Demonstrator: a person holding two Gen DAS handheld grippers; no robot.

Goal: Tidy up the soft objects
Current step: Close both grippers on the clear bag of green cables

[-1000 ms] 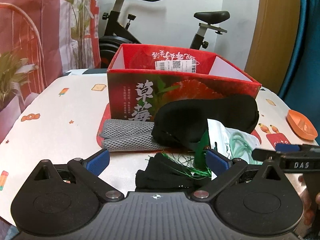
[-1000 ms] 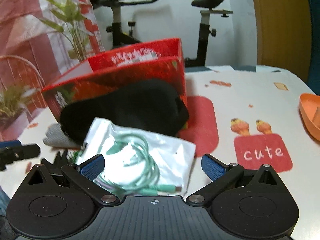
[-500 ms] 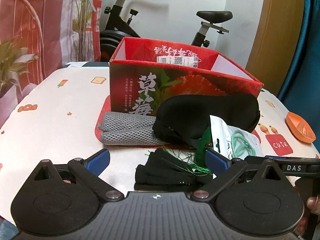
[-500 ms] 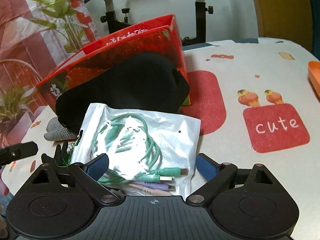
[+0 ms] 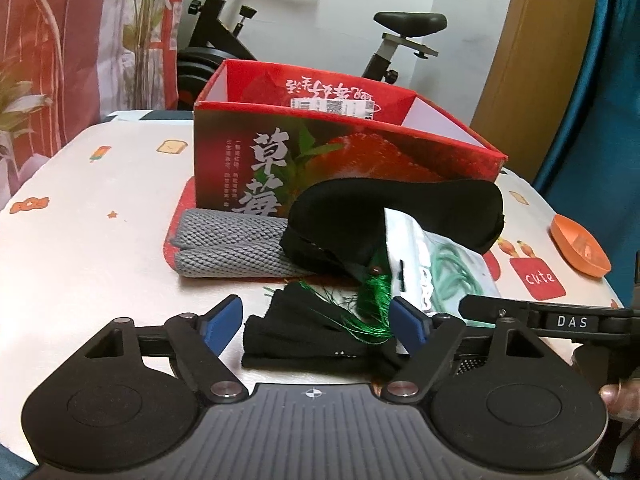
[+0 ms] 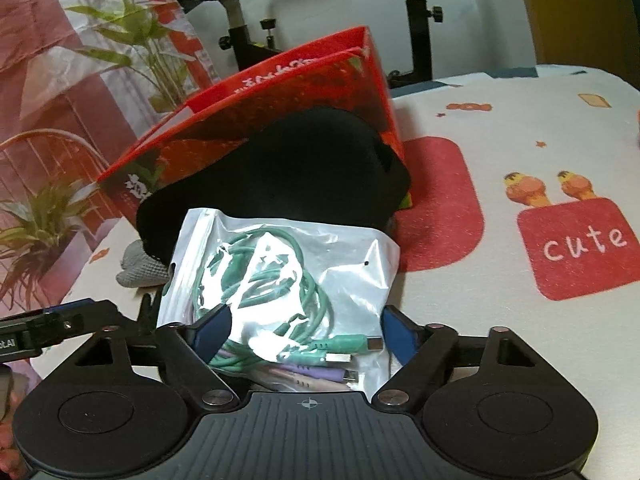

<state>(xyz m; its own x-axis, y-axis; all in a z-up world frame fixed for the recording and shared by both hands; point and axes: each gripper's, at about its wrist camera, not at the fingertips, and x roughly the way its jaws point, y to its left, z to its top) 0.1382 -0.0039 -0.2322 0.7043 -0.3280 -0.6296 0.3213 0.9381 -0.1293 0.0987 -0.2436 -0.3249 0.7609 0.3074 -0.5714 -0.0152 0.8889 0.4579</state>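
A red strawberry box (image 5: 344, 148) stands open on the table. Against its front lean a black eye mask (image 5: 400, 224) and a folded grey cloth (image 5: 228, 248). A black cloth with a green tassel (image 5: 304, 332) lies between the open fingers of my left gripper (image 5: 318, 322). My right gripper (image 6: 306, 332) is open around the near end of a clear bag of green cables (image 6: 280, 280), which rests against the eye mask (image 6: 280, 172). The bag also shows in the left wrist view (image 5: 436, 264).
An orange dish (image 5: 580, 248) sits at the table's right edge. The tablecloth has a red "cute" patch (image 6: 580, 248). An exercise bike (image 5: 248, 20) and a plant (image 6: 132, 40) stand behind the table.
Both grippers have moved forward and down. The black cloth now lies between the left fingers and the cable bag between the right fingers. Both grippers stay open.
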